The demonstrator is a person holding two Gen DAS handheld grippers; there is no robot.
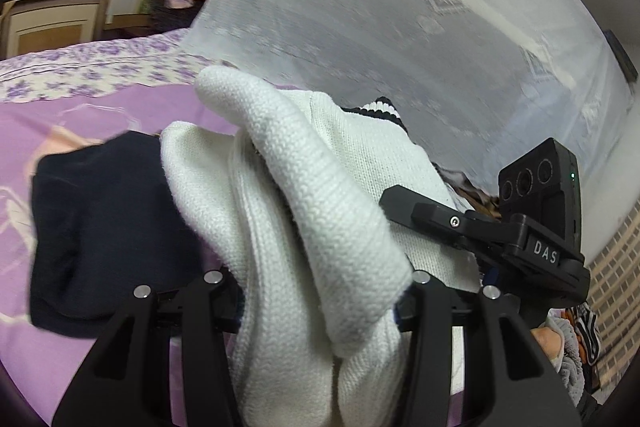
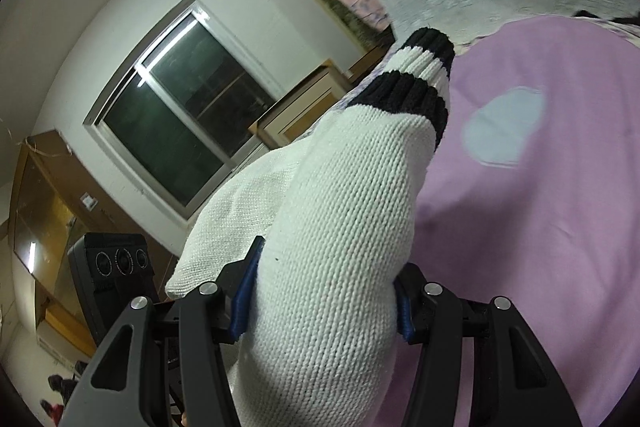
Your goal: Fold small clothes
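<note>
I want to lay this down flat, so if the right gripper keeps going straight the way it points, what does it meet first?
The right gripper, shut on the white knit garment, aims slightly downward at the purple bedspread. The bedspread looks like the first thing in its line, past the garment's striped cuff, though depth is hard to judge.
</note>
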